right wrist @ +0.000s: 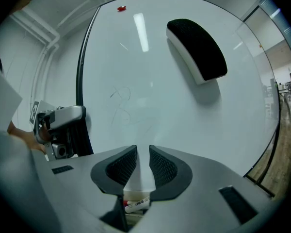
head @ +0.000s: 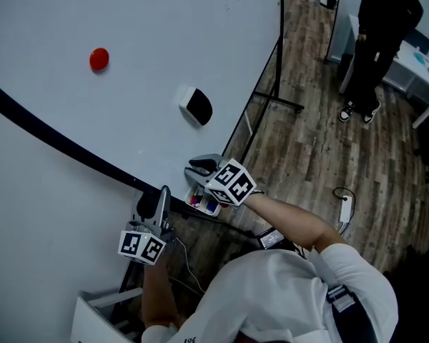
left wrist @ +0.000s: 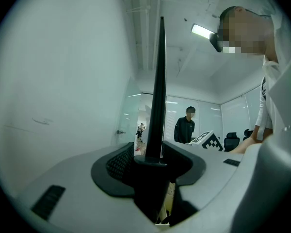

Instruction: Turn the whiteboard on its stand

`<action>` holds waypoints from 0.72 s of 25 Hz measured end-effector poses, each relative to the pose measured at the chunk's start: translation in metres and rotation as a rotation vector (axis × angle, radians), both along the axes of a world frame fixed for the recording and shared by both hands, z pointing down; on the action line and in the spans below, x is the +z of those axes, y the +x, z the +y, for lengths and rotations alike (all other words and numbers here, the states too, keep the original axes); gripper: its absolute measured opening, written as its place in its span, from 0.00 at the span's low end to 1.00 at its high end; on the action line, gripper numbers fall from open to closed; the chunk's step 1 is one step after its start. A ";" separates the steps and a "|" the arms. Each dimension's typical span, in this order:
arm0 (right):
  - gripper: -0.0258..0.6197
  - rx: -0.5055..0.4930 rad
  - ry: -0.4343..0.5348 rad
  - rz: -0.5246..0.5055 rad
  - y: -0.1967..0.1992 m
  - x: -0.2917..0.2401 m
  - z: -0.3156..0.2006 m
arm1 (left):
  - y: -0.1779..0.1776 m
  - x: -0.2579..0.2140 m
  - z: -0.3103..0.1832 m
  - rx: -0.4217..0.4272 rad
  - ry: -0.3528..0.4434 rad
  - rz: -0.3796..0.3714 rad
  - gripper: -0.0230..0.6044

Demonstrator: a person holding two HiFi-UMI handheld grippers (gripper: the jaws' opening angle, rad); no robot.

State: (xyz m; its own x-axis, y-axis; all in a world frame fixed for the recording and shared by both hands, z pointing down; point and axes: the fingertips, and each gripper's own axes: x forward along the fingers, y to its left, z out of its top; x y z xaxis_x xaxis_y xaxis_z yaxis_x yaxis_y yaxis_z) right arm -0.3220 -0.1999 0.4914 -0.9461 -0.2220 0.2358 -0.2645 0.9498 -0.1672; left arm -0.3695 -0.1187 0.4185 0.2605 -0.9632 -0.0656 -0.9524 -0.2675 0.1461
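Note:
The whiteboard [head: 129, 20] fills the upper left of the head view, its black frame [head: 57, 145] curving across it. My left gripper [head: 159, 204] is shut on that frame, which stands edge-on between the jaws [left wrist: 157, 106] in the left gripper view. My right gripper [head: 200, 170] is at the board's lower edge, just right of the left one. A white strip of that edge [right wrist: 140, 176] sits between its pads, and the jaws are closed on it. A black-and-white eraser [head: 196, 106] [right wrist: 198, 47] and a red magnet [head: 99, 58] [right wrist: 121, 8] stick to the board.
Markers [head: 204, 204] [right wrist: 137, 205] lie in the tray under the right gripper. The stand's black legs [head: 275, 102] reach onto the wood floor. A person in black [head: 382, 41] stands at the upper right beside a white desk [head: 422, 66]. A power strip [head: 345, 207] lies on the floor.

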 end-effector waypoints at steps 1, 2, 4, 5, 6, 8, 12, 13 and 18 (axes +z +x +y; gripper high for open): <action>0.18 0.002 -0.001 -0.001 0.000 0.000 0.001 | 0.000 0.000 0.002 0.001 -0.003 0.004 0.33; 0.19 0.004 -0.002 -0.001 0.001 0.000 0.002 | 0.001 0.000 0.003 0.004 -0.005 0.006 0.33; 0.18 0.003 -0.003 0.001 0.001 0.000 0.003 | 0.001 -0.001 0.003 0.011 -0.008 0.006 0.33; 0.18 0.002 -0.004 0.001 0.001 0.000 0.003 | 0.002 -0.001 0.004 0.014 -0.008 0.006 0.33; 0.18 0.002 -0.005 0.001 0.001 0.000 0.004 | 0.003 -0.001 0.004 0.015 -0.009 0.005 0.33; 0.18 0.002 -0.007 -0.003 0.002 -0.002 0.006 | 0.005 -0.003 0.006 0.018 -0.009 0.005 0.33; 0.18 0.004 -0.016 -0.008 0.005 -0.006 0.010 | 0.009 -0.007 0.011 0.027 -0.012 0.005 0.33; 0.18 0.004 -0.017 -0.010 0.006 -0.007 0.011 | 0.010 -0.008 0.012 0.026 -0.012 0.006 0.33; 0.18 0.001 -0.024 -0.016 0.009 -0.012 0.017 | 0.014 -0.014 0.018 0.021 -0.017 0.004 0.33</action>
State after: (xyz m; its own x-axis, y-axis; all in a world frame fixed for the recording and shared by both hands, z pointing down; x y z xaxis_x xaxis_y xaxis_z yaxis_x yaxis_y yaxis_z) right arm -0.3126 -0.1829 0.4790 -0.9495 -0.2177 0.2259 -0.2628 0.9452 -0.1939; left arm -0.3551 -0.1005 0.4049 0.2803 -0.9586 -0.0506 -0.9460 -0.2848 0.1545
